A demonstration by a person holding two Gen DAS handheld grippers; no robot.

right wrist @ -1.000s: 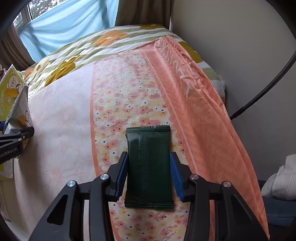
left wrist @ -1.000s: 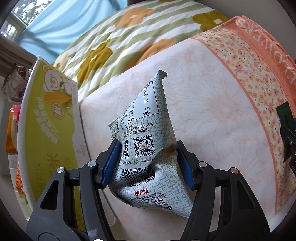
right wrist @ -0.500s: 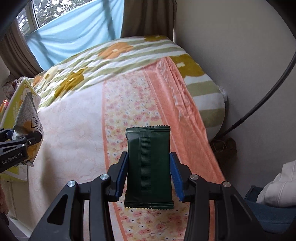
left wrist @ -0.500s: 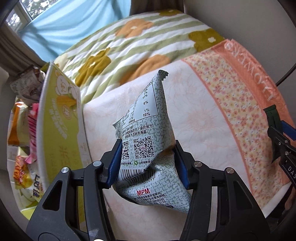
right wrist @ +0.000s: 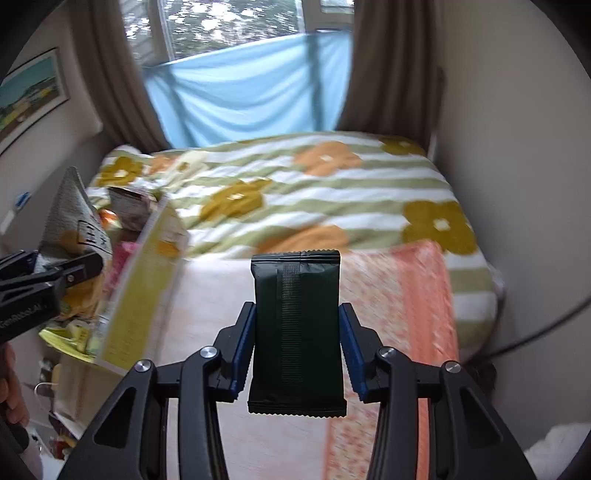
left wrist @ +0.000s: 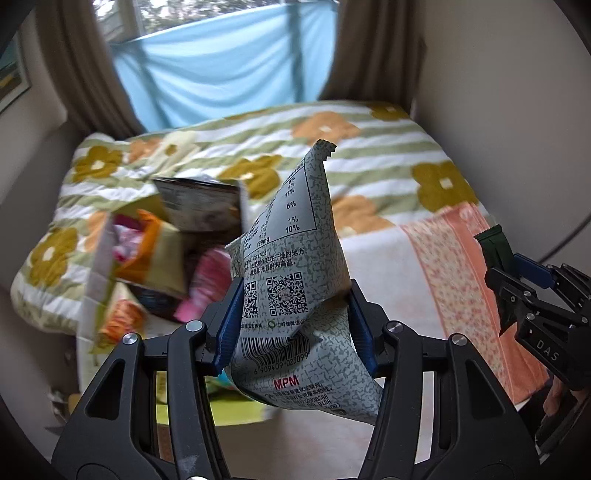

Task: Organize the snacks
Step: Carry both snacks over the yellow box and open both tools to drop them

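Tongs clamp grey pouch; other tongs green bar.

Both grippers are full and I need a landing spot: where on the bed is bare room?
Free: the pale blanket between the yellow box and the orange floral strip, plus the striped quilt beyond. Crowded: the box's snack pile.

Both grippers have risen off the bed — the left gripper with its grey packet, the right gripper with its dark green packet. The window has come into sight at 12 o'clock, and the yellow box's open top — bright snack bags inside — now shows at 9 o'clock.
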